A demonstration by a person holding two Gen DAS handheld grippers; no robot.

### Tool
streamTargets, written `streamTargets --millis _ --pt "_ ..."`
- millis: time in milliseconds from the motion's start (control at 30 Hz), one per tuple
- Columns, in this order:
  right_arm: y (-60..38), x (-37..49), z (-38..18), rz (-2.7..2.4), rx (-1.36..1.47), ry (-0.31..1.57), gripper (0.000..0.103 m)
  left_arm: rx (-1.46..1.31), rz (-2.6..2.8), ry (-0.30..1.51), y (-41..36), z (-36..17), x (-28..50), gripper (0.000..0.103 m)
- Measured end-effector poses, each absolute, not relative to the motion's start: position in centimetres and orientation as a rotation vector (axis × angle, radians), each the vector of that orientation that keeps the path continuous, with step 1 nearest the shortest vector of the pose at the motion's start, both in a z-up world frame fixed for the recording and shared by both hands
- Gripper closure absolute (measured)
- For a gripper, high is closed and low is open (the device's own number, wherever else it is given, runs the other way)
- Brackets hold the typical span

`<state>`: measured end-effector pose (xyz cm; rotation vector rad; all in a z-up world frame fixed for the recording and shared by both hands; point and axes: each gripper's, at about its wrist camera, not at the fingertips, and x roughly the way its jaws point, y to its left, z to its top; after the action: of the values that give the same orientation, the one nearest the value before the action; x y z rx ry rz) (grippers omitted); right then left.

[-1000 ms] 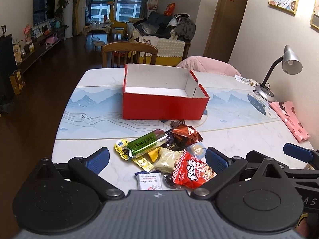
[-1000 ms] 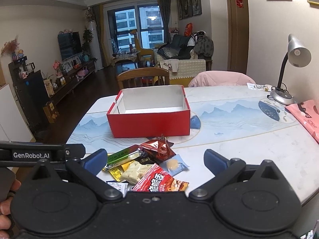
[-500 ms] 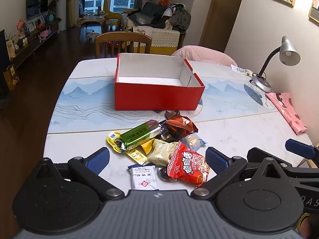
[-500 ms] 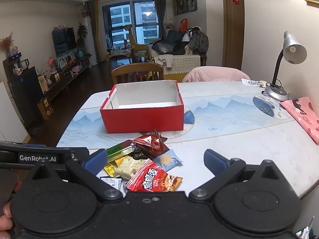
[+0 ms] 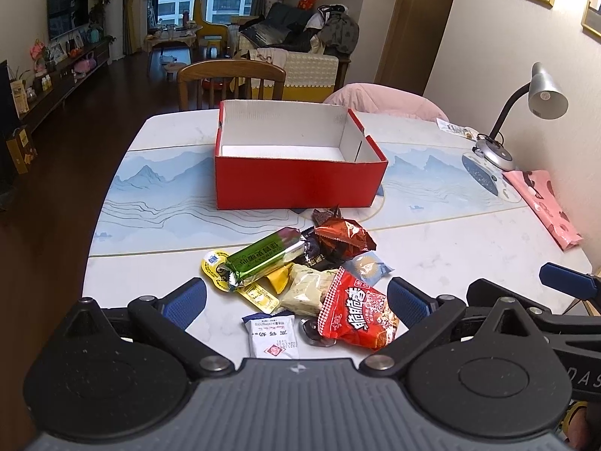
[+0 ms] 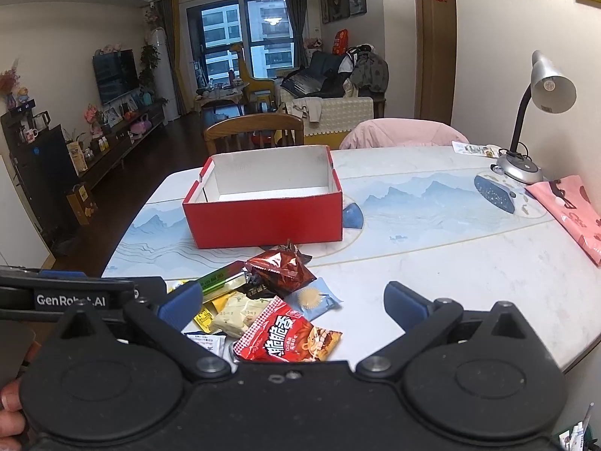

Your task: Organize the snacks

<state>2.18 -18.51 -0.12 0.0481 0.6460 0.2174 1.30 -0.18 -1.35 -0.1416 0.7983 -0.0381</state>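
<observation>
With both my left gripper and right gripper spread wide and empty, I'd pinch the light, crinkly, slippery red snack packet, lying at the pile's near edge before the red box, by its crimped seam.

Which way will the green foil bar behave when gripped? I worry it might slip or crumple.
The green foil bar keeps a straight, boxy shape, so it is probably fairly stiff inside. Its shiny wrapper looks slick, so pads may slide. It rests on other snacks in the pile, so pushing it would likely shift them too.
</observation>
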Motion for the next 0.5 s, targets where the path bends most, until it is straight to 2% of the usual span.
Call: streamTargets --millis 500 --pt "-18.22 2.37 -0.25 0.224 0.048 0.647 0.0 -0.143 -0.036 0.803 -0.05 -1.35 1.36 0.0"
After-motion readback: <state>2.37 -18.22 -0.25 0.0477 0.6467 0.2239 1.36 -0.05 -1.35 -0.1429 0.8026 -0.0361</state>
